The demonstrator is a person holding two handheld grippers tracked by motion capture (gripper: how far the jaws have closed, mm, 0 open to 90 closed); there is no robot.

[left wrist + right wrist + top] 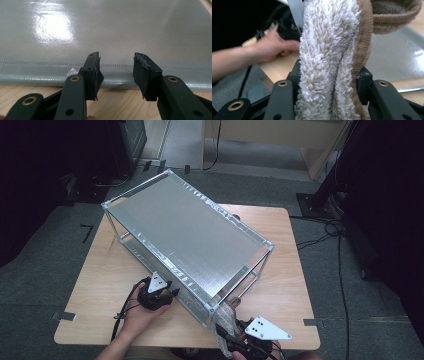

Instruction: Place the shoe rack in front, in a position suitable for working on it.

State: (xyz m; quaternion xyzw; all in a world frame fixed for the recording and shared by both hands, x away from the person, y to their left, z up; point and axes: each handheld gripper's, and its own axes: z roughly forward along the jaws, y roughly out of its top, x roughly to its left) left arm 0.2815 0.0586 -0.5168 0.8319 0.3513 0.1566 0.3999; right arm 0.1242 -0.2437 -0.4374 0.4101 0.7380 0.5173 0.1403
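High view, rack: a two-tier metal-framed rack (185, 227) with shiny grey shelves stands slantwise on the wooden table (100, 270).
High view, left gripper: the left gripper (167, 296) sits at the rack's near long side, by the lower shelf.
High view, right gripper: the right gripper (231, 332) is at the rack's near corner post, with the fuzzy slipper (227, 317) in it.
Left gripper view: jaws stand apart with nothing between them, facing the grey lower shelf (105, 32) just above the tabletop.
Right gripper view: jaws are clamped on the slipper (329, 62), white fleece inside, tan knit outside; the left hand (272, 47) is beyond.
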